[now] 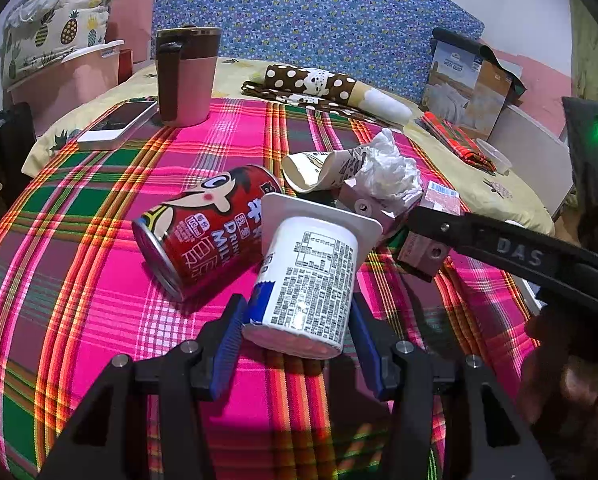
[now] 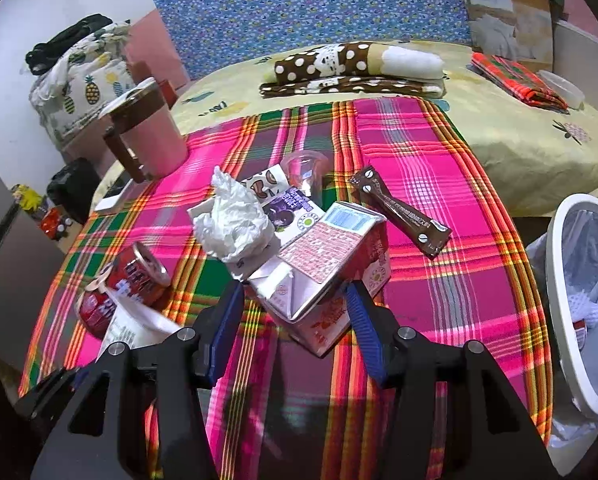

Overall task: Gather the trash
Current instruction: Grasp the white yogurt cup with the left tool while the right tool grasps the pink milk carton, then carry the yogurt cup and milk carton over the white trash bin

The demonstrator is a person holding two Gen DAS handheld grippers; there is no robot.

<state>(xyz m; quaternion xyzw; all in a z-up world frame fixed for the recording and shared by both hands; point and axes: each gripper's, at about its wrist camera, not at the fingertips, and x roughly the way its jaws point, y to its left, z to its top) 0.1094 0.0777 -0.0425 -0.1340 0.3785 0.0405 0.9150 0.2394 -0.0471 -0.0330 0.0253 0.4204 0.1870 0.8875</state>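
Right now your left gripper (image 1: 297, 322) has its blue pads on either side of a white yogurt cup (image 1: 307, 276), which is tipped with its base toward the camera and its square rim up and away. Both pads appear to touch the cup's walls, so you are gripping it at a middling width. Just beside it on the left, a red milk can (image 1: 203, 232) lies on its side on the plaid cloth (image 1: 79, 280).

Your right gripper (image 2: 295, 326) sits around the near end of a pink carton (image 2: 331, 264) that rests tilted on the cloth. The right pad (image 2: 363, 332) lies against the carton's side; the left pad (image 2: 227, 328) looks just clear of it, so I cannot tell whether the grip has closed.

Crumpled tissue (image 2: 235, 224) lies on top of the pile, touching the carton's far end, with a purple carton (image 2: 295, 212) behind it and a clear plastic cup (image 2: 307, 168) further back. A brown wrapper (image 2: 399, 210) lies apart to the right. A white bin (image 2: 559, 300) with a liner stands at the cloth's right edge. A pink mug (image 2: 151, 136) stands upright at the back left.
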